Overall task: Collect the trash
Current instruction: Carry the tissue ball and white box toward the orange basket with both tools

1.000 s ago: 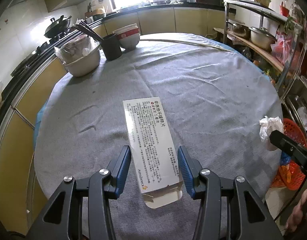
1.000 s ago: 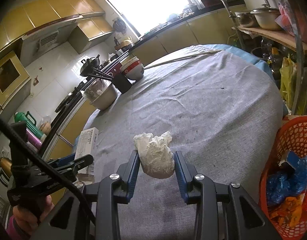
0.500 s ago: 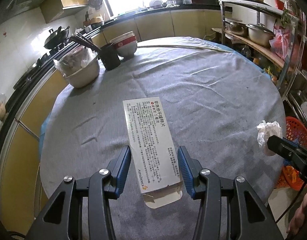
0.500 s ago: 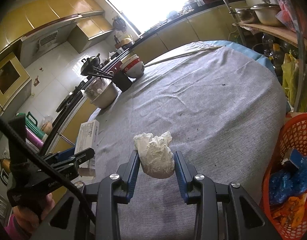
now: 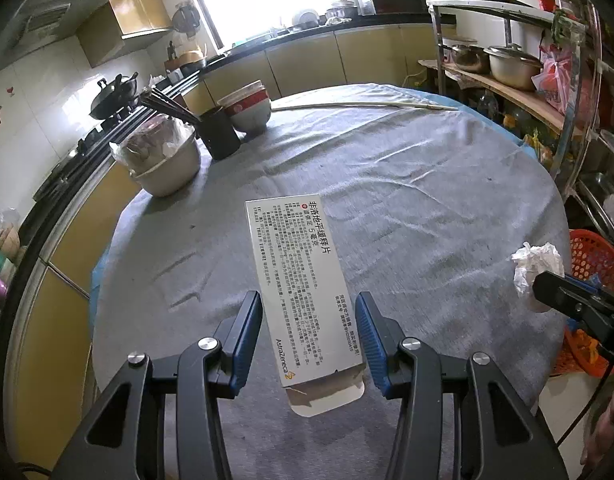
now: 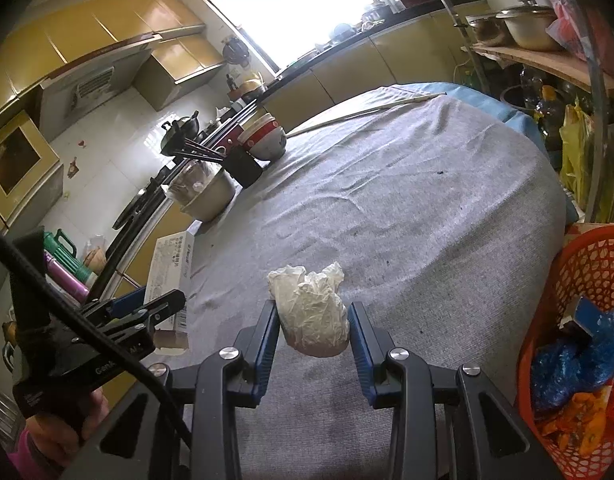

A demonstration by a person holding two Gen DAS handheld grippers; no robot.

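A white medicine box (image 5: 303, 280) with black print sits between the blue pads of my left gripper (image 5: 309, 322), held above the grey-clothed round table (image 5: 407, 200). It also shows in the right wrist view (image 6: 169, 276). My right gripper (image 6: 311, 334) is shut on a crumpled white wad (image 6: 311, 316) and holds it above the table near the right edge. The wad also shows in the left wrist view (image 5: 535, 268). An orange trash basket (image 6: 579, 280) with blue and orange wrappers stands just off the table to the right.
A covered metal bowl (image 5: 167, 160), a black chopstick holder (image 5: 219, 136) and stacked red-and-white bowls (image 5: 249, 108) stand at the table's far left. A long white stick (image 5: 363, 106) lies at the far edge. A metal shelf rack (image 5: 507, 76) with pots stands at the right.
Both grippers have risen a little with their loads, so the table looks farther below. The grips on the box and the wad have not changed.
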